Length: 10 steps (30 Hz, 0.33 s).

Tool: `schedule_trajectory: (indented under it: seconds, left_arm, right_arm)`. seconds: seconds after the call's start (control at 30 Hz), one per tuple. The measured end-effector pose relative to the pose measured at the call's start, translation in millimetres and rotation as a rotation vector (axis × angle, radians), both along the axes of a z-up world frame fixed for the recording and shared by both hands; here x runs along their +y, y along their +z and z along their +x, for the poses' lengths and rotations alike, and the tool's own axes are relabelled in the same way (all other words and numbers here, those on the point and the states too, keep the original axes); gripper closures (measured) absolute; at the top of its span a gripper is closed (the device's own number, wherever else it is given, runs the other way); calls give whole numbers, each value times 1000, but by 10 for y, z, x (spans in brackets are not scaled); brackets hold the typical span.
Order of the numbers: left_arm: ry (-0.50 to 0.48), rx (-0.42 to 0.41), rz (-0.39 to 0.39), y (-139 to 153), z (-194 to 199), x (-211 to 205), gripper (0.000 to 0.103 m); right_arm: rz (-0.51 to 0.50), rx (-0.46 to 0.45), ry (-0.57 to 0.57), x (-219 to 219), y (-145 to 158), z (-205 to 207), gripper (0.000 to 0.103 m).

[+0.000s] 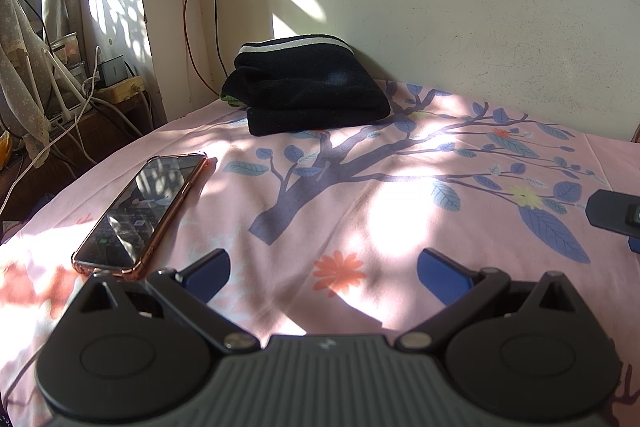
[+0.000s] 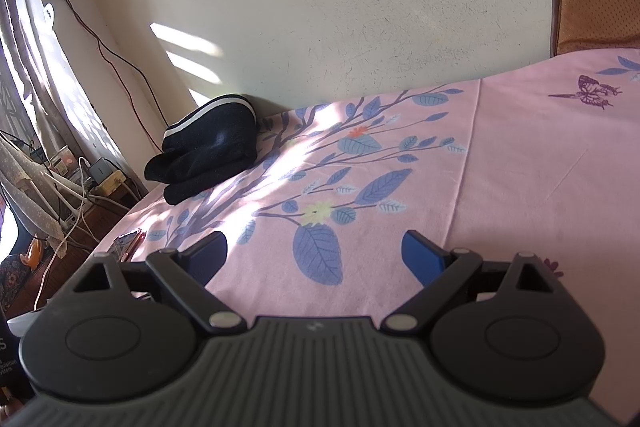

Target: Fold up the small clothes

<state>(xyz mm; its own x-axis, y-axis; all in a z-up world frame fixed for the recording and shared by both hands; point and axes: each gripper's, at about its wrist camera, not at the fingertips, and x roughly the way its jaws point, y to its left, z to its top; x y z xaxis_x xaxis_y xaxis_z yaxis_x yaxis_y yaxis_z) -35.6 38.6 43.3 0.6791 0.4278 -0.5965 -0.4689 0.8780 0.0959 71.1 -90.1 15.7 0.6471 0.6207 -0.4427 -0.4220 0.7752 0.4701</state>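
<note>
left gripper (image 1: 323,273) fingers apart | right gripper (image 2: 314,255) fingers apart | 1 folded-clothes stack (image 1: 308,85) | 1 phone (image 1: 142,213)

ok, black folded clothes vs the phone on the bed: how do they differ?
The black folded clothes sit as a thick stacked pile at the far edge of the bed by the wall; the phone lies flat and thin, near the left gripper. The clothes are matte black with a white stripe; the phone is glossy, in a rose-gold-edged case. Both rest on the pink floral sheet, untouched.
</note>
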Motion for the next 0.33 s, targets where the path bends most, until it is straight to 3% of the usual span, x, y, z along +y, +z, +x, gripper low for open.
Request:
schedule_trajectory:
  seconds: [0.33]
  left_arm:
    - [-17,-21,34,39,-36,-50,0]
  right_arm:
    - [-1,-1,0,2,1,-2,7]
